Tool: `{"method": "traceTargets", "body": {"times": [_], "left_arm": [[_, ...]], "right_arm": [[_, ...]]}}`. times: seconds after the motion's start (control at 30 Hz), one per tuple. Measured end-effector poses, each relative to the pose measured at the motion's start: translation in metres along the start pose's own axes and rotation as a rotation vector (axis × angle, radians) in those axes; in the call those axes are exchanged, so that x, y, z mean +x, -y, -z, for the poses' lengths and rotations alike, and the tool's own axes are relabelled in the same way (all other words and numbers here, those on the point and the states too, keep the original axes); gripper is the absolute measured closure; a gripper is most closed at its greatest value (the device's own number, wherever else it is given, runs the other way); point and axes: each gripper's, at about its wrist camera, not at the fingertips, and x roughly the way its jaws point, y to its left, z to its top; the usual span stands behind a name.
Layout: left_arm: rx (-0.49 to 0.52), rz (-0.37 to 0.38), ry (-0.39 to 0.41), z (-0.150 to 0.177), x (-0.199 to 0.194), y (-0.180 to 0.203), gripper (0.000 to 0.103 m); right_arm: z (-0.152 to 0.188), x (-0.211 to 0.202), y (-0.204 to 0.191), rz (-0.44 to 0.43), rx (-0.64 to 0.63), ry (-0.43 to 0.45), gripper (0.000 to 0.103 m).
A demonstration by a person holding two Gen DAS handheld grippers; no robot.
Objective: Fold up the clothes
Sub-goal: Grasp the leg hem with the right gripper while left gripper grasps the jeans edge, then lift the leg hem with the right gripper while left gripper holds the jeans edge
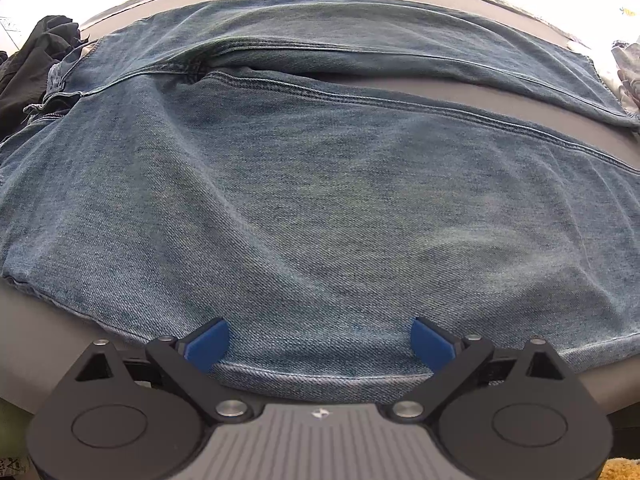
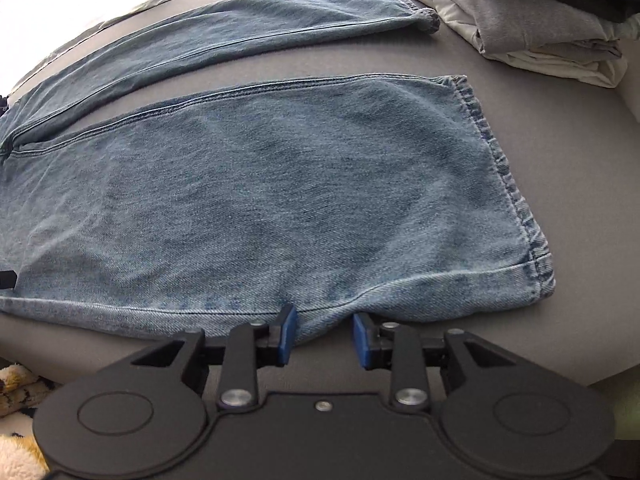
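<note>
Light blue jeans [image 1: 304, 200] lie flat on a grey surface [image 1: 60, 340], legs spread apart. In the left wrist view my left gripper [image 1: 320, 346] stands wide open over the near side seam of the upper leg, its blue pads [image 1: 208, 344] on either side of the cloth edge. In the right wrist view the near leg of the jeans [image 2: 280, 184] ends in a hem [image 2: 516, 200] at the right. My right gripper [image 2: 325, 336] is open with a narrow gap, and a bump of the leg's near edge sits between its pads [image 2: 288, 332].
A stack of folded grey and white clothes [image 2: 540, 32] sits at the far right, close to the far leg's cuff [image 2: 424, 16]. Dark clothing [image 1: 36, 64] is piled at the far left. The grey surface [image 2: 580, 240] shows bare right of the hem. Something fluffy [image 2: 16, 388] lies below the near edge.
</note>
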Motion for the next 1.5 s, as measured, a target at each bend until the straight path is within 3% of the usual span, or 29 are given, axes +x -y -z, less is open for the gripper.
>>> {"method": "traceTargets", "body": {"times": [0.17, 0.37, 0.63, 0.83, 0.93, 1.0, 1.13, 1.17, 1.3, 1.5], "left_arm": [[0.021, -0.007, 0.02, 0.001, -0.011, -0.015, 0.006], [-0.006, -0.093, 0.043, -0.004, -0.027, -0.067, 0.006], [-0.211, -0.157, 0.022, 0.002, -0.031, -0.163, 0.006], [-0.403, -0.051, 0.008, 0.002, -0.018, -0.201, 0.007], [-0.408, -0.015, 0.017, -0.002, -0.013, -0.194, 0.02], [-0.386, -0.041, 0.025, -0.007, -0.011, -0.189, 0.031], [-0.34, -0.126, 0.036, -0.017, -0.01, -0.182, 0.085], [-0.336, -0.133, 0.041, -0.019, -0.011, -0.182, 0.092], [-0.336, -0.133, 0.065, -0.025, -0.016, -0.183, 0.097], [-0.226, -0.191, 0.143, -0.038, -0.032, -0.166, 0.098]], "right_arm": [[-0.006, 0.001, -0.008, 0.019, -0.025, 0.006, 0.082], [-0.016, 0.005, -0.026, 0.09, -0.052, 0.002, 0.089], [-0.019, 0.01, -0.039, 0.181, -0.024, 0.0, 0.09], [-0.022, 0.011, -0.04, 0.213, 0.019, -0.008, 0.09], [-0.022, 0.012, -0.042, 0.228, 0.028, -0.008, 0.091], [-0.022, 0.012, -0.047, 0.241, 0.019, 0.0, 0.092], [-0.022, 0.014, -0.054, 0.271, 0.002, 0.015, 0.095], [-0.023, 0.014, -0.055, 0.278, 0.01, 0.019, 0.095], [-0.023, 0.008, -0.06, 0.305, 0.061, 0.052, 0.098], [-0.036, -0.012, -0.081, 0.364, -0.028, 0.135, 0.098]]}}
